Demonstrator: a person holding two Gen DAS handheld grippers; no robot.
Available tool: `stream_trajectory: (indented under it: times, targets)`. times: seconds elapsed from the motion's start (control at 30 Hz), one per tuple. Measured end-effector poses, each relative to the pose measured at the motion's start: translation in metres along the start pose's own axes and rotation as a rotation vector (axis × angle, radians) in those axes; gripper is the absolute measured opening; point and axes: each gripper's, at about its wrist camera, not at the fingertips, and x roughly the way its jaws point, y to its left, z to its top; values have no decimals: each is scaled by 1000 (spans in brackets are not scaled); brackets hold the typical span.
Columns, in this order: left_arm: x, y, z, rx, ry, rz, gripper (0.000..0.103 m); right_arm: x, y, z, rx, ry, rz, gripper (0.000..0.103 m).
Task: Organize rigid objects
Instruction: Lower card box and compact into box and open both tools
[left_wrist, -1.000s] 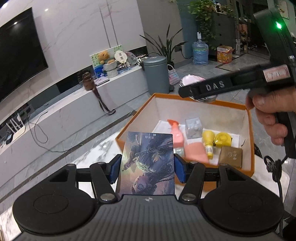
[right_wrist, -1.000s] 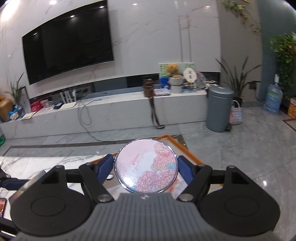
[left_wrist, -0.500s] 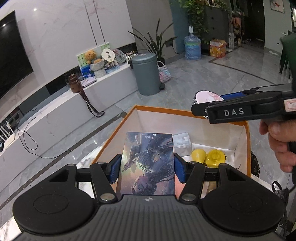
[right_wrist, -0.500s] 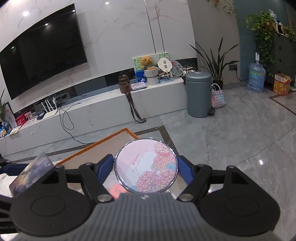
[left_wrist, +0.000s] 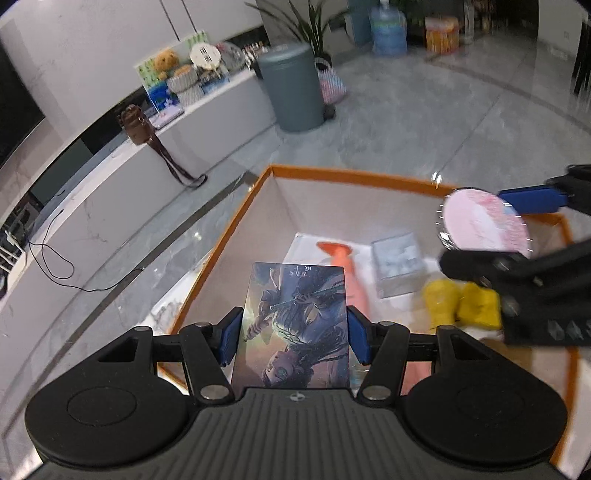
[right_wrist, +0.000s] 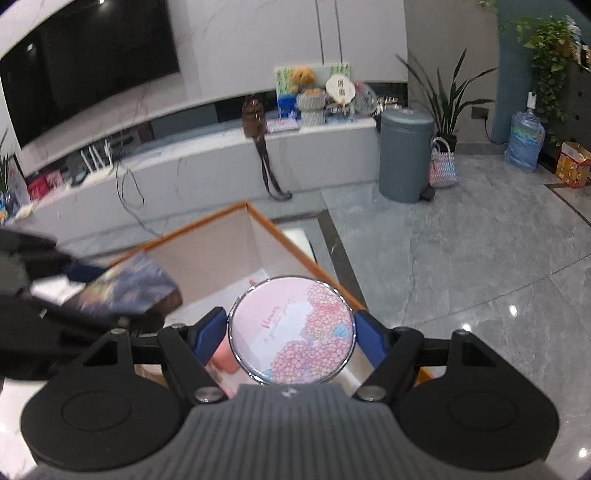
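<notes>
My left gripper (left_wrist: 294, 336) is shut on a picture card (left_wrist: 293, 325) printed with a dark fantasy figure, held over the near left part of an orange-rimmed open box (left_wrist: 354, 176). My right gripper (right_wrist: 291, 336) is shut on a round pink floral tin (right_wrist: 291, 330) above the same box (right_wrist: 207, 221). From the left wrist view that tin (left_wrist: 484, 221) hangs over the box's right side. The right wrist view shows the card (right_wrist: 129, 288) at the left, blurred. Inside the box lie an orange spray bottle (left_wrist: 341, 266), a grey cube (left_wrist: 397, 264) and two yellow items (left_wrist: 460, 302).
The box stands on a marble table (left_wrist: 122, 295). Beyond it are a grey tiled floor, a grey bin (right_wrist: 404, 155), a long white TV bench (right_wrist: 207, 166) with a brown bag and a loose cable, a wall-mounted TV (right_wrist: 85, 62) and potted plants.
Both grippers have come forward and tipped down over the box. The left one with the card now looks into the box from closer, and the right one with the tin has dropped in beside it.
</notes>
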Motion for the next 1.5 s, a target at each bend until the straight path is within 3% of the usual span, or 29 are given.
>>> stream_trajectory:
  times: [0.27, 0.87, 1.03, 1.5]
  targets:
    - [42, -10, 14, 125, 83, 24, 67, 25, 5, -4, -37, 114, -13, 74]
    - [103, -10, 36, 173, 163, 25, 67, 60, 27, -7, -137, 197, -64, 74]
    - [109, -23, 37, 250, 153, 46, 66, 69, 32, -6, -152, 212, -71, 74]
    - [114, -23, 40, 253, 135, 4, 72, 75, 41, -6, -183, 232, -112, 75]
